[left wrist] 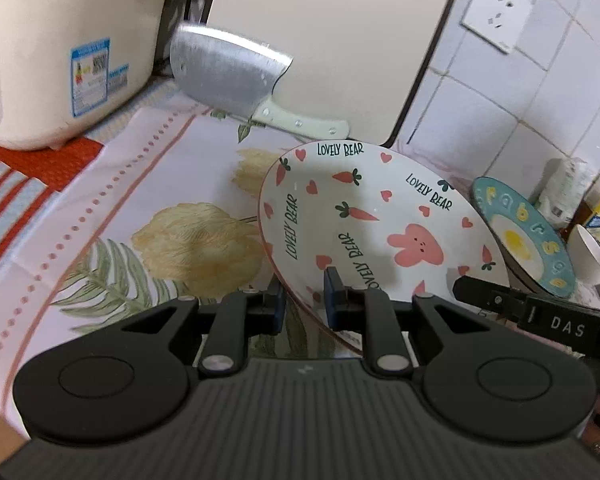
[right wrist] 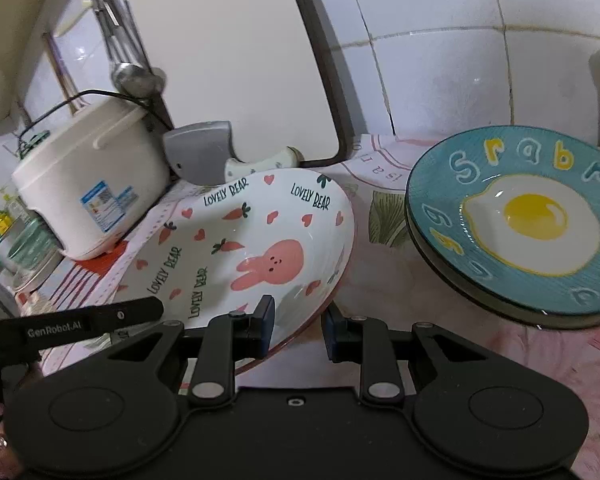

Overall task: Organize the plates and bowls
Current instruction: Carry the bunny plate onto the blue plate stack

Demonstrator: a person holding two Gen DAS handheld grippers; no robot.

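Note:
A white plate [left wrist: 364, 220] [right wrist: 228, 248] printed with a pink bunny, carrots and "LOVELY BEAR" hangs tilted above the flowered cloth. My left gripper [left wrist: 305, 300] is shut on its near rim, one blue pad on each face. My right gripper [right wrist: 298, 320] is shut on the rim at the plate's other side. Each view also shows the other gripper's black finger at the plate's edge: the right one [left wrist: 480, 292], the left one [right wrist: 140, 312]. A blue plate with a fried-egg picture [left wrist: 524, 236] [right wrist: 532, 224] lies to the right on a dark plate.
A white rice cooker [left wrist: 60, 60] [right wrist: 88, 184] stands at the left. A cleaver [left wrist: 228, 72] [right wrist: 200, 152] leans on a white board against the tiled wall. Paper cups [left wrist: 588, 256] and bottles crowd the far right. Glassware [right wrist: 32, 248] sits at the left edge.

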